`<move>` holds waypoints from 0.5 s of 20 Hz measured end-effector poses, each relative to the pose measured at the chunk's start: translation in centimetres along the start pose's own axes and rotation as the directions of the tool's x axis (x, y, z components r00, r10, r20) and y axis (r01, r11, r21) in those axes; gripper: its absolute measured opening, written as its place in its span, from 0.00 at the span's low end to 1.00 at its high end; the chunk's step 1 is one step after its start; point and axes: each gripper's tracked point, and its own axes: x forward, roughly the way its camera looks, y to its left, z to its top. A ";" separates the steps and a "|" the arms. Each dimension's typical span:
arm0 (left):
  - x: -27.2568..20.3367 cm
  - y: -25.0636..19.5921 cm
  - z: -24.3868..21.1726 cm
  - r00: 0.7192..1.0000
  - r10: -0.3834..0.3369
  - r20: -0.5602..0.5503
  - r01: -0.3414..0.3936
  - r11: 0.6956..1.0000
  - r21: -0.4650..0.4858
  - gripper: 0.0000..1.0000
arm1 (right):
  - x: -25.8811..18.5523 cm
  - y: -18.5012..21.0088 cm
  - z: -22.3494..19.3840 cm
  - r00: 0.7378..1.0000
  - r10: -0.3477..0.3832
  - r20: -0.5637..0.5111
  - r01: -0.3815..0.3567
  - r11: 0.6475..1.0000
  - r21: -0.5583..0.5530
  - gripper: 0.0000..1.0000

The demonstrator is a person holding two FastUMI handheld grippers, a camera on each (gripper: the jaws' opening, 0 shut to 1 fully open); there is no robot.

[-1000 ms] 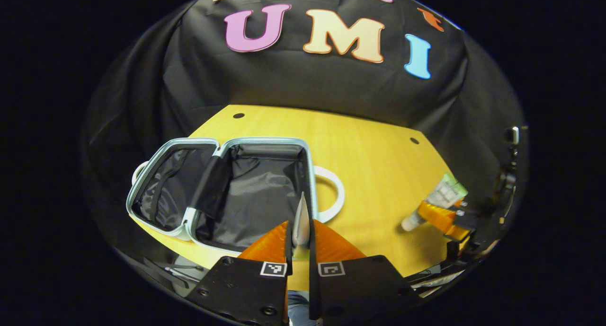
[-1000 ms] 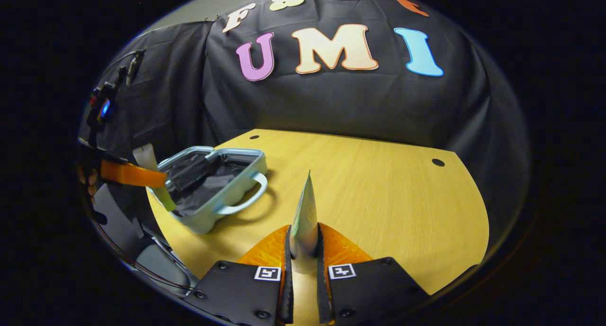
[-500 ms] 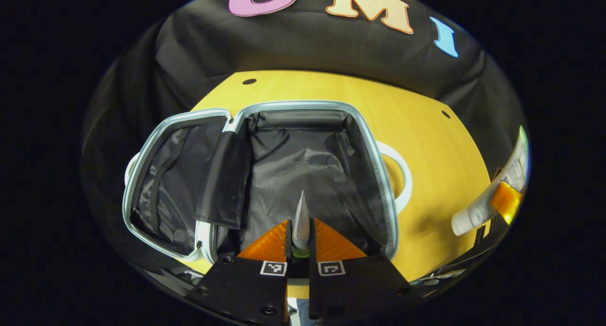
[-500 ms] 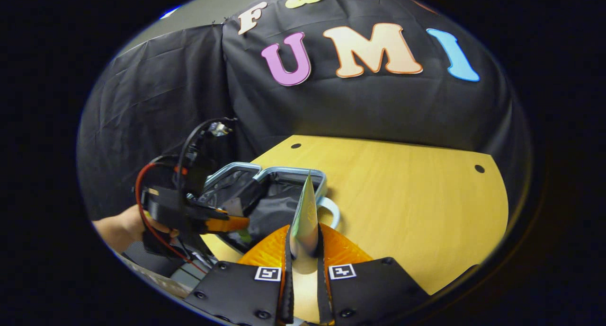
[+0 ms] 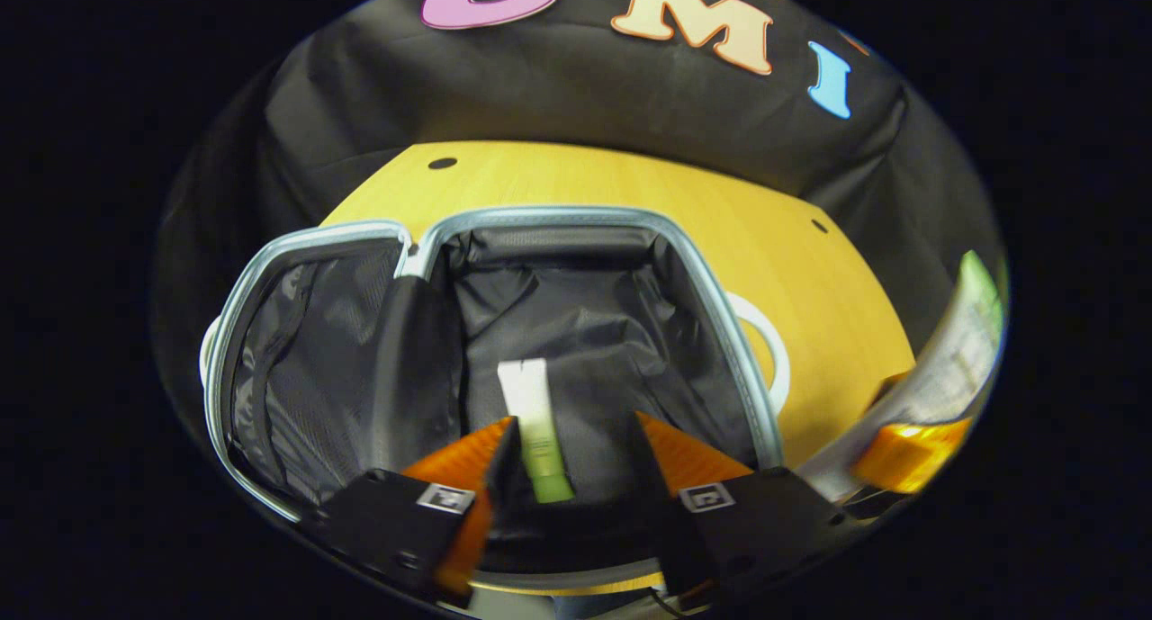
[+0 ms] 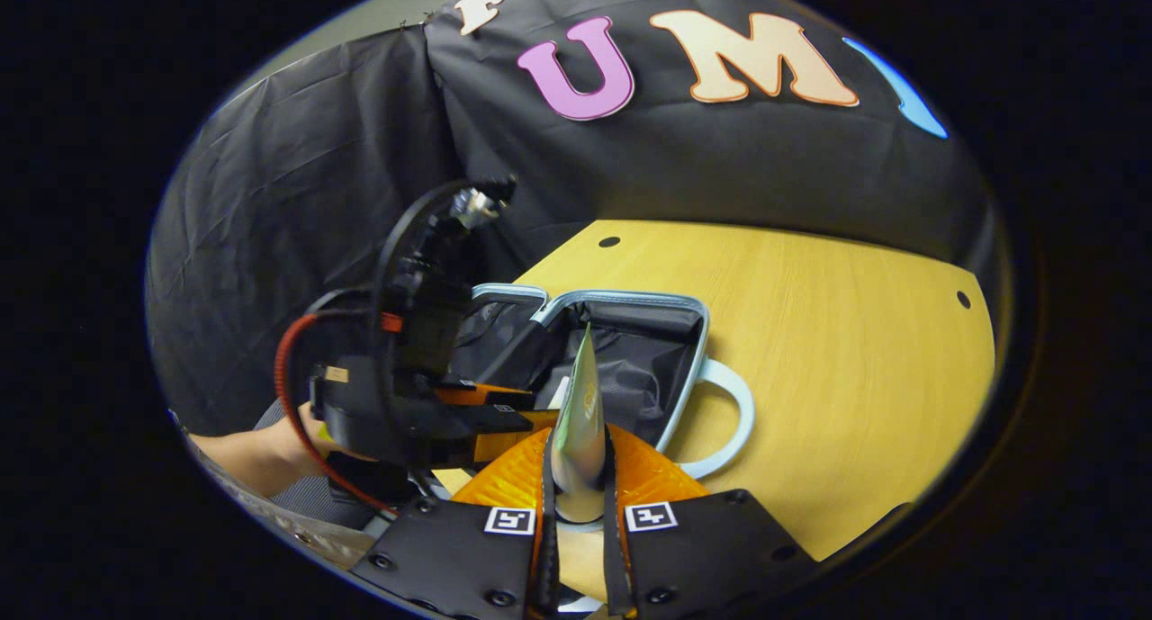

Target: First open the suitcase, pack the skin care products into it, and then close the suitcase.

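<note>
The pale blue suitcase (image 5: 711,314) lies open on the table, black lining showing in both halves. A white and green tube (image 5: 536,429) lies flat on the lining of the right half. My left gripper (image 5: 574,440) is open just above it, fingers spread on either side and not touching. My right gripper (image 6: 577,462) is shut on a second tube (image 6: 580,413), white with a green end, held edge-on over the suitcase (image 6: 693,368) rim. In the left gripper view that second tube (image 5: 945,368) is at the right edge. In the right gripper view the left gripper's body (image 6: 405,395) hangs over the case.
The yellow wooden table (image 6: 837,350) extends right of the case, with small dark holes near its far edge. The suitcase's white handle (image 6: 729,422) sticks out toward the table's middle. A person's hand (image 6: 270,440) holds the left gripper. Black cloth hangs behind.
My left gripper has opened and let its tube drop flat onto the lining. My right gripper has carried its tube left, closer over the suitcase.
</note>
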 end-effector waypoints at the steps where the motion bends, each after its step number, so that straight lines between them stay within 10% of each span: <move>1: -0.5 0.5 0.9 1.000 -0.007 0.031 0.007 1.000 0.011 0.78 | 1.2 0.3 -0.8 1.000 -0.001 -0.031 0.001 1.000 0.020 0.22; 10: -5.5 11.1 4.5 0.984 0.093 0.155 -0.078 0.992 -0.099 0.89 | 8.2 -0.1 -5.6 0.971 -0.119 -0.208 0.133 0.990 0.056 0.22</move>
